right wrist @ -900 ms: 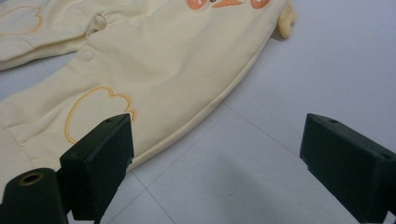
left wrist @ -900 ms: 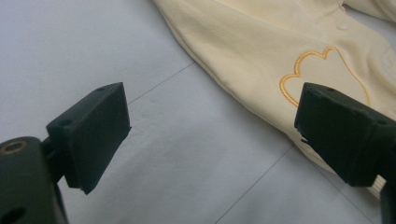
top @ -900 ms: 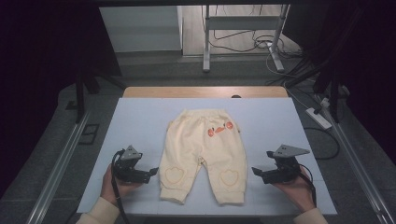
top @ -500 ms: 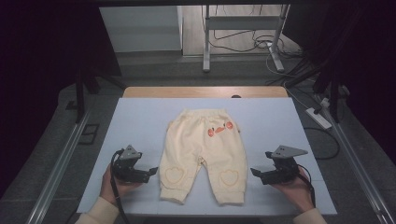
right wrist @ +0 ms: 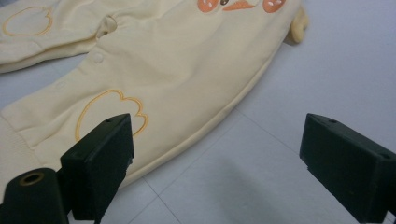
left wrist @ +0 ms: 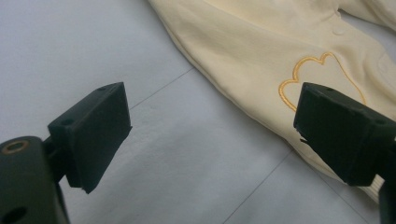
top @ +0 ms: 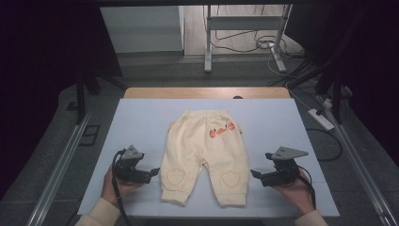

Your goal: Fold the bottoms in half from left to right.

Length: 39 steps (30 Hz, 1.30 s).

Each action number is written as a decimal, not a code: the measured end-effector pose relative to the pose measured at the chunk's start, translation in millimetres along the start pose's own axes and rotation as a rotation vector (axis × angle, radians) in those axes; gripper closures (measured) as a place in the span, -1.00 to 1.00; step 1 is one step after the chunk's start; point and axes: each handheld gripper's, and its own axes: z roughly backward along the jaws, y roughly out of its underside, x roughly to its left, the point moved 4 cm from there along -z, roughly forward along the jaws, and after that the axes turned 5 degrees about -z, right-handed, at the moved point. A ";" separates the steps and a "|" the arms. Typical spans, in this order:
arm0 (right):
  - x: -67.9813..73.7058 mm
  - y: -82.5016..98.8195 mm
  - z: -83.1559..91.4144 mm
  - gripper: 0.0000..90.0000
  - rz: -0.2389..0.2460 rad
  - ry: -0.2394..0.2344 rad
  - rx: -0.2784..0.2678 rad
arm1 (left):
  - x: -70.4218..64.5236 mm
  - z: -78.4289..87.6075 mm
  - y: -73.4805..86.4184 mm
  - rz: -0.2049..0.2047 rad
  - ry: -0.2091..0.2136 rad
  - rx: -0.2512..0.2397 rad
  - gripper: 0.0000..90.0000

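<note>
A pair of cream baby trousers [top: 207, 155] lies flat on the pale blue table [top: 146, 122], waistband away from me, with an orange motif near the waist and a stitched heart on each knee. My left gripper [top: 153, 173] rests just left of the left trouser leg, jaws open and empty. In the left gripper view the trouser leg [left wrist: 261, 60] lies beyond the gripper [left wrist: 212, 135]. My right gripper [top: 255, 174] sits just right of the other leg, also open and empty. The right gripper view shows the trousers [right wrist: 154, 60] ahead of its gripper [right wrist: 219, 158].
A wooden strip [top: 207, 92] borders the table's far edge. Beyond it stand a metal stand [top: 244, 37] and floor cables. A power strip [top: 321, 118] lies on the floor at the right. Metal rails run along both sides.
</note>
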 end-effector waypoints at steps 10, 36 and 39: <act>5.8 -3.5 -2.9 -0.78 0.001 -0.008 -0.011 | 0.6 1.4 -0.9 0.001 0.000 -0.006 -0.77; 30.3 -16.6 -20.2 -0.78 0.038 -0.064 -0.008 | 2.5 0.2 -2.1 0.012 0.011 -0.009 -0.77; 33.1 -18.6 -21.9 -0.78 0.039 -0.073 -0.010 | 2.7 0.3 -2.4 0.013 0.011 -0.010 -0.77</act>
